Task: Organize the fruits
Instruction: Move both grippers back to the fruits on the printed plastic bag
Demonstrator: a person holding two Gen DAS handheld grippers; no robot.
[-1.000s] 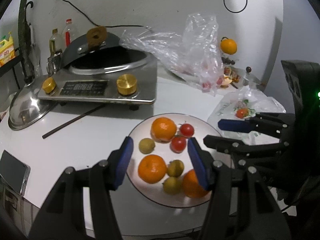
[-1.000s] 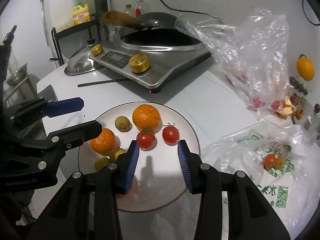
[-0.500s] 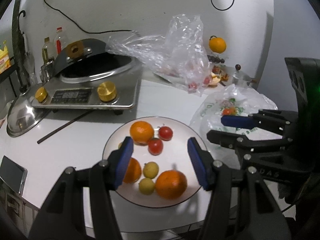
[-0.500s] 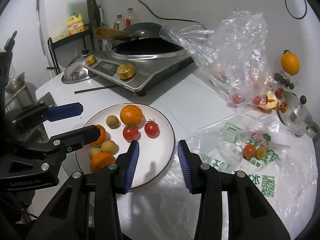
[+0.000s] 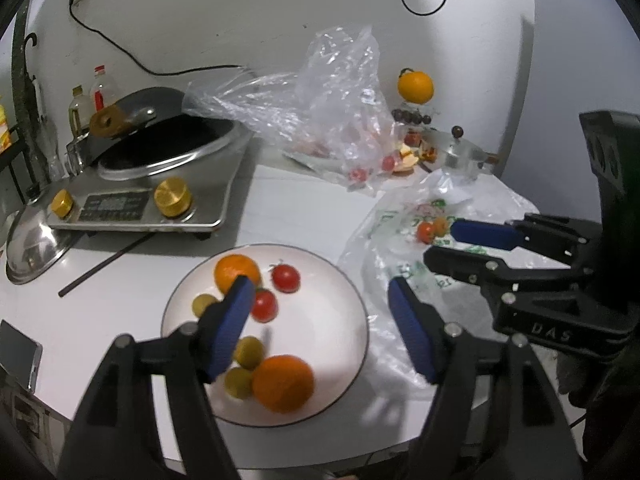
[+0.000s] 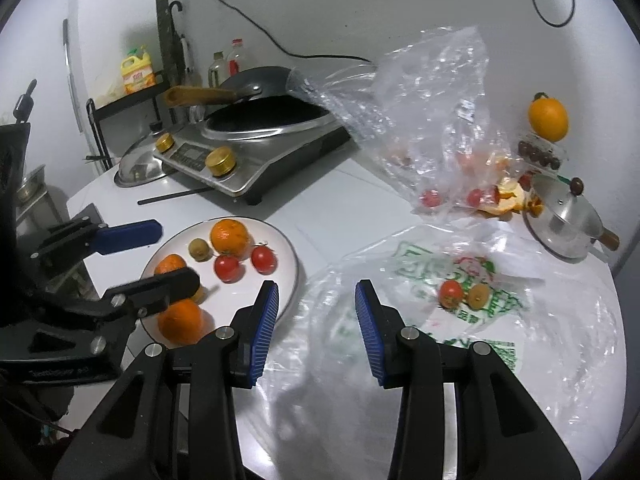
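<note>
From the left wrist, the left gripper (image 5: 320, 332) hangs above the white plate (image 5: 340, 308), its blue pads having just spread wider, nothing between them. On the plate lie oranges (image 5: 283, 383), two tomatoes (image 5: 286, 278) and small yellow-green fruits (image 5: 249, 353) (somewhat blurred). To the right, the right gripper (image 5: 460, 246) reaches over the printed plastic bag (image 5: 384, 236).

From the right wrist, the right gripper (image 6: 316, 324) stands apart and empty over that bag (image 6: 520, 340), on which a tomato (image 6: 451, 292) and a brownish fruit (image 6: 479, 295) rest, touching.

Black gripper (image 5: 320, 336), ribbed blue pads (image 6: 264, 332).
</note>
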